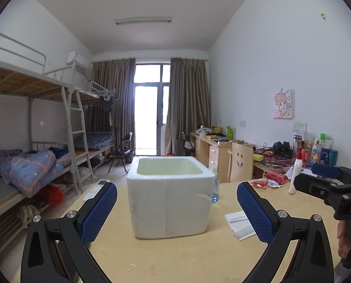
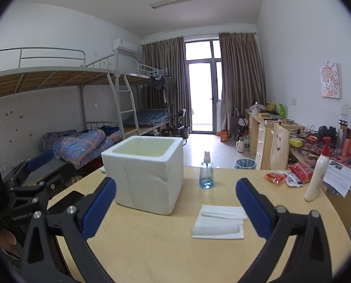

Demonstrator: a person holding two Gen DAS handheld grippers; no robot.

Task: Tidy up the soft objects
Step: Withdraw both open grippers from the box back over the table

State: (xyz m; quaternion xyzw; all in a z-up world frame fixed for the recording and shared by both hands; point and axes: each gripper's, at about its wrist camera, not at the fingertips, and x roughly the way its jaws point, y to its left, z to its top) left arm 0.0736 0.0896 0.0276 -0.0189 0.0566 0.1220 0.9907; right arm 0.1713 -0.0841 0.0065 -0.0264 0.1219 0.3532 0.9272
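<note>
The left tongs (image 1: 176, 202) are hovering low over the tabletop (image 1: 175, 254) with their blue pads spread wide and nothing between them. The right tongs (image 2: 175, 198) are hanging beside them, likewise spread and gripping nothing.

Just past the right tongs, the folded white cloths (image 2: 219, 224) are lying flat on the tabletop, one rolled piece resting on top of the sheet; in the left view they are partly hiding behind the right pad (image 1: 239, 224). To their left, the white foam box (image 2: 144, 172) is standing upright and open at the top, directly ahead of the left tongs. No soft thing is showing inside it.

Behind the cloths, a small blue spray bottle (image 2: 206, 171) is standing close beside the box. Further right, a tall white bottle with a red cap (image 2: 317, 176) is standing near red snack packets (image 2: 286, 175) and a sheet of paper (image 2: 340, 179).

Beyond the tabletop, a bunk bed (image 2: 81, 108) is lining the left wall and a cluttered desk (image 2: 277, 122) the right.
</note>
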